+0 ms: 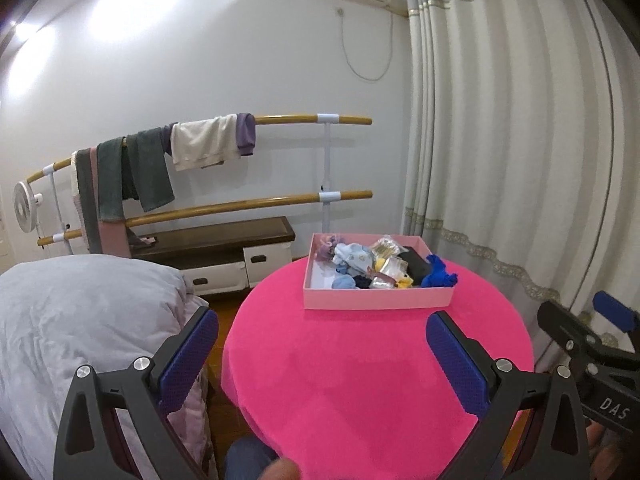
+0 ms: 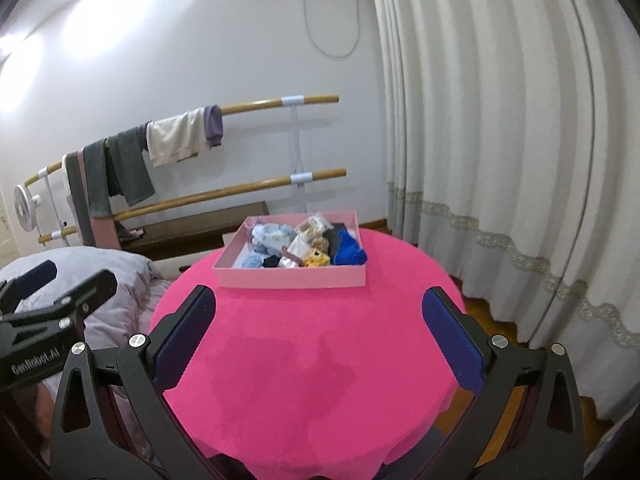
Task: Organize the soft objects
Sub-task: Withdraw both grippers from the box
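A shallow pink cardboard box [image 1: 378, 298] sits on the far part of a round table covered in bright pink plush cloth [image 1: 360, 380]. The box holds a jumble of soft things: a royal-blue knitted piece [image 1: 438, 272] draped over its right edge, a pale blue patterned cloth [image 1: 354, 258], a light blue bundle [image 1: 344, 281], a black folded item [image 1: 414, 264], a small yellow plush piece [image 1: 405, 280] and clear plastic packets [image 1: 385, 247].

The left gripper [image 1: 322, 356] hangs above the near half of the table, its blue-padded fingers spread wide with nothing between them. The right gripper [image 2: 319, 334] is likewise released and empty, well short of the box [image 2: 292, 276]. Each gripper shows at the edge of the other's view.

Between the fingers and the box lies only bare pink cloth. To the left, just beside the table, lies a grey-lilac duvet [image 1: 80, 320]. Behind stand wooden rails [image 1: 248, 204] hung with grey and cream towels [image 1: 200, 142], a low dark-topped cabinet [image 1: 224, 248] and a small white fan [image 1: 25, 206]. White pleated curtains [image 1: 520, 140] fill the right side, close behind the table.
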Available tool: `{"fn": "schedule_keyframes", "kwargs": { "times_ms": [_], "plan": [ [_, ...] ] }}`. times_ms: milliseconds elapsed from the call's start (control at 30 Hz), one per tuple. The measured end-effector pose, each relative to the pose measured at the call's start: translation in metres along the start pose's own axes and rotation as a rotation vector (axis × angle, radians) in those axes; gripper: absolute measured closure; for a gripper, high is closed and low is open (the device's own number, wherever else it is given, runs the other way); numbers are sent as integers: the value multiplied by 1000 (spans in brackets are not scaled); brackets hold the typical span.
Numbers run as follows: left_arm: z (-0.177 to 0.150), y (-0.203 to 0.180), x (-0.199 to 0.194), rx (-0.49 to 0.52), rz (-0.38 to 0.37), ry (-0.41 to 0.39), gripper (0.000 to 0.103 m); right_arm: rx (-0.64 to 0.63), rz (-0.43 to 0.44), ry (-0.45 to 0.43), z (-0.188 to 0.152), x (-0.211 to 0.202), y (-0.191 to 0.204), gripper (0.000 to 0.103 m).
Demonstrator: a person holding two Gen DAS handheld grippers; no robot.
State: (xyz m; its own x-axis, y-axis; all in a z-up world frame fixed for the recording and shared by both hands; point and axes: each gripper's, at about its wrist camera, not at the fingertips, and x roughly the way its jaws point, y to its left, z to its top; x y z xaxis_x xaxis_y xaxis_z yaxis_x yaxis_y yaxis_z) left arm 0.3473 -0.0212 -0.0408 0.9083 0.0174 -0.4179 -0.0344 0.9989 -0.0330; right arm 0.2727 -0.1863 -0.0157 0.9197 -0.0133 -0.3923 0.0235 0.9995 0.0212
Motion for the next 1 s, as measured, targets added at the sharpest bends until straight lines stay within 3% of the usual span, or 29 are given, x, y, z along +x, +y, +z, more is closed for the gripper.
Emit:
{"fn": "schedule_keyframes", "kwargs": {
  "times_ms": [433,1000],
  "plan": [
    [-10,-8,-40,0,35,-40,0,-26,2,-35,-7,-24,7,0],
    [-11,0,-47,-35,2,-64,0,-34,7,-32,-10,-25,9,0]
  ]
}}
